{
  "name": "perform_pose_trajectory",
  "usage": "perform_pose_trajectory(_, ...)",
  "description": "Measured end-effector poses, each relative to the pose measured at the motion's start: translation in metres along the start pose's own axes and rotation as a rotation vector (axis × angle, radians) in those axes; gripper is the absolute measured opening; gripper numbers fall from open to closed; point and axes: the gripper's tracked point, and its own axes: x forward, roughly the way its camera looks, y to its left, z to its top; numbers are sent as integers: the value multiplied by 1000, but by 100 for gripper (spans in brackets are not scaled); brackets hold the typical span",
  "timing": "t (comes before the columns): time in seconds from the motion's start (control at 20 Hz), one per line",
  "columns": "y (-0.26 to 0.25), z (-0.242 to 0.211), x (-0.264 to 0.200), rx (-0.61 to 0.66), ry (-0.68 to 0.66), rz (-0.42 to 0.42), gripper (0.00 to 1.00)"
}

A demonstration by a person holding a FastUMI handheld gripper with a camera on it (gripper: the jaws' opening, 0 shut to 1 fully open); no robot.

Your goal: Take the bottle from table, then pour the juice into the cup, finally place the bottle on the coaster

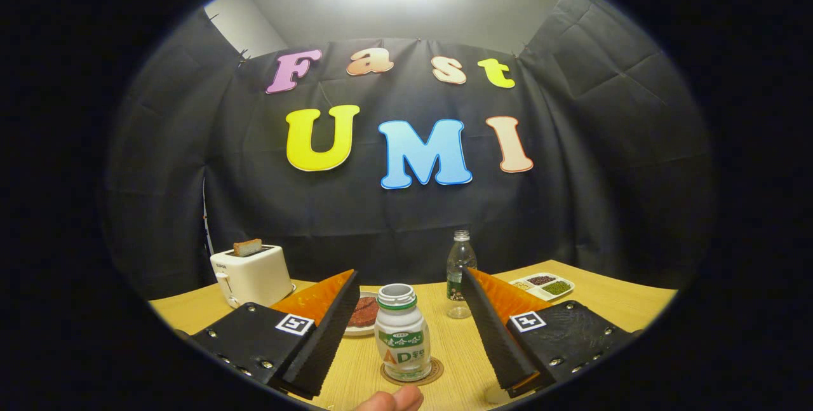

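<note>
A small white bottle (401,335) with a green label and an uncapped mouth stands upright on a round brown coaster (434,373) on the wooden table (457,347). It sits between the two fingers of my gripper (409,274), which is open. A gap shows on each side of the bottle, and neither finger touches it. A pale object (494,393) peeks out under the right finger; I cannot tell what it is.
A person's fingertip (390,400) shows just in front of the coaster. Behind the left finger are a plate with a brown patty (363,312) and a white toaster (252,276) holding toast. A clear plastic bottle (458,268) and a white tray of beans (544,285) stand beyond the right finger.
</note>
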Motion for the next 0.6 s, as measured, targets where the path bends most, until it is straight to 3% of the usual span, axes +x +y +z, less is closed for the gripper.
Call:
perform_pose_trajectory(0.5, -43, -13, -64, -38, -35, -5, 97)
perform_pose_trajectory(0.6, -69, -13, -68, -56, -30, -44, 96)
